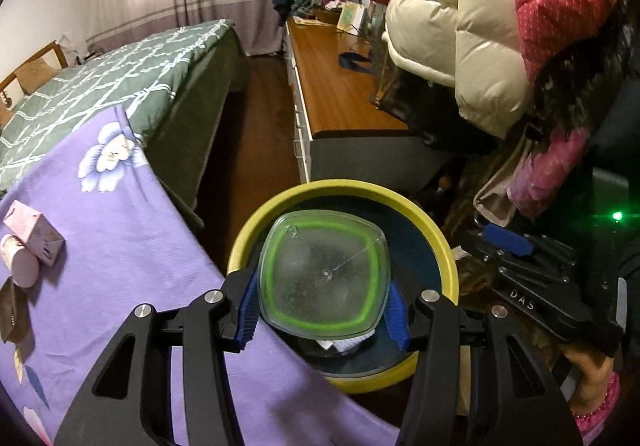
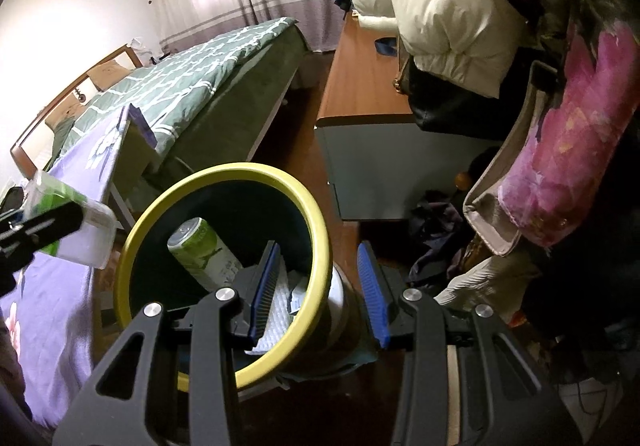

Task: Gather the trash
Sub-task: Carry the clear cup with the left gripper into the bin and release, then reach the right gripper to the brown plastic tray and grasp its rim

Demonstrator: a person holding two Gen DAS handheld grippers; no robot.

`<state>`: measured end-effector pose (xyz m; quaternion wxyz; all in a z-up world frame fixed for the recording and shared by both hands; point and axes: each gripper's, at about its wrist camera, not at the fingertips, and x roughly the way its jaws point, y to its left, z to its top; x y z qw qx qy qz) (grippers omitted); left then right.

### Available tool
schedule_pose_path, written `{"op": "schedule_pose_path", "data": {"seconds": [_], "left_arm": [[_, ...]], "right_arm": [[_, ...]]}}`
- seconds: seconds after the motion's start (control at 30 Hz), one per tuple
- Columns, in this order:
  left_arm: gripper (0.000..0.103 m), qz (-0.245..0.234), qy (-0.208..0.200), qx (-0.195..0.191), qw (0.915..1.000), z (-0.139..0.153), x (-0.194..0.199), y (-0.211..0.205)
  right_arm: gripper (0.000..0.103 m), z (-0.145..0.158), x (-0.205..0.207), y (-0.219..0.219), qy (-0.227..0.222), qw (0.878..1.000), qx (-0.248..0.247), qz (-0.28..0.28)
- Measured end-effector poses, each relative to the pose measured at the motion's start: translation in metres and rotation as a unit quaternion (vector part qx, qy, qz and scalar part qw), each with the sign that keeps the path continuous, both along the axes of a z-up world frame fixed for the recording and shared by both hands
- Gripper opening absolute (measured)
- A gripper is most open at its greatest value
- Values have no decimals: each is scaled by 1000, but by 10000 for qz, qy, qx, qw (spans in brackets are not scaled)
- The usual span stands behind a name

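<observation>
A clear plastic box with a green rim (image 1: 324, 278) hangs right over the mouth of the yellow-rimmed trash bin (image 1: 344, 188), and my left gripper (image 1: 322, 306) is shut on its two sides. From the right wrist view the same box (image 2: 80, 222) shows at the left, level with the bin's rim (image 2: 224, 171). My right gripper (image 2: 320, 290) straddles the bin's near wall, one blue pad inside and one outside, and is shut on it. Inside the bin lie a green-and-white can (image 2: 204, 250) and white paper (image 2: 276, 310).
A table under a purple flowered cloth (image 1: 132, 246) stands left of the bin, with a pink carton (image 1: 34, 234) and a paper cup (image 1: 18, 262) on it. Behind are a green bed (image 1: 120, 74) and a wooden dresser (image 1: 336, 86). Puffy coats (image 1: 460, 26) hang at the right.
</observation>
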<state>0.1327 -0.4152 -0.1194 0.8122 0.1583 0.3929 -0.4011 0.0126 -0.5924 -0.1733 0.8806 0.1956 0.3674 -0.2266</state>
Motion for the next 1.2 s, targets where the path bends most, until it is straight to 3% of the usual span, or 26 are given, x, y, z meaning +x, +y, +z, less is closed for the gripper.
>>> {"op": "schedule_pose_path", "data": {"seconds": [0.07, 0.17, 0.4, 0.67, 0.93, 1.2], "left_arm": [[52, -19, 28, 42, 10000, -3, -1, -2], [81, 87, -146, -44, 9998, 1, -3, 5], [83, 385, -201, -271, 9987, 17, 6, 40], [87, 1208, -198, -331, 9919, 22, 35, 131], [87, 2412, -371, -260, 9694, 24, 69, 251], [88, 3512, -471, -216, 9349, 20, 101, 369]], "right_arm": [[39, 0, 0, -1, -7, 10000, 1, 12], [39, 1, 1, 3, -19, 10000, -8, 50], [39, 6, 12, 16, -18, 9997, -45, 223], [39, 15, 41, 46, 20, 9980, -158, 605], [39, 30, 85, 101, -28, 9917, -217, 1269], [39, 46, 142, 191, -116, 9757, -192, 2179]]}}
